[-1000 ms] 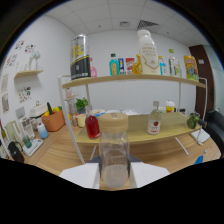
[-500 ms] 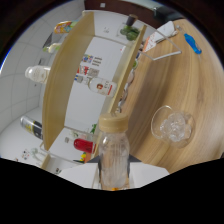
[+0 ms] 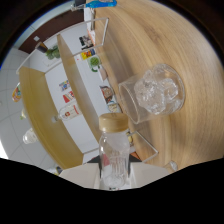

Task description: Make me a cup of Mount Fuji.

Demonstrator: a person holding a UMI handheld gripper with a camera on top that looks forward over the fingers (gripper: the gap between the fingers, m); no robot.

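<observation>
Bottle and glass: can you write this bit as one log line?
gripper: shut on bottle | bottle: tipped toward glass | glass: ice inside, on table | pour: none seen

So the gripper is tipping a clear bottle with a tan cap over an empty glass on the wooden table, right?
Not quite: the gripper view shows the clear glass filled with ice, not empty. The gripper does hold the clear bottle with a tan cap tilted toward it over the wooden table.
</observation>
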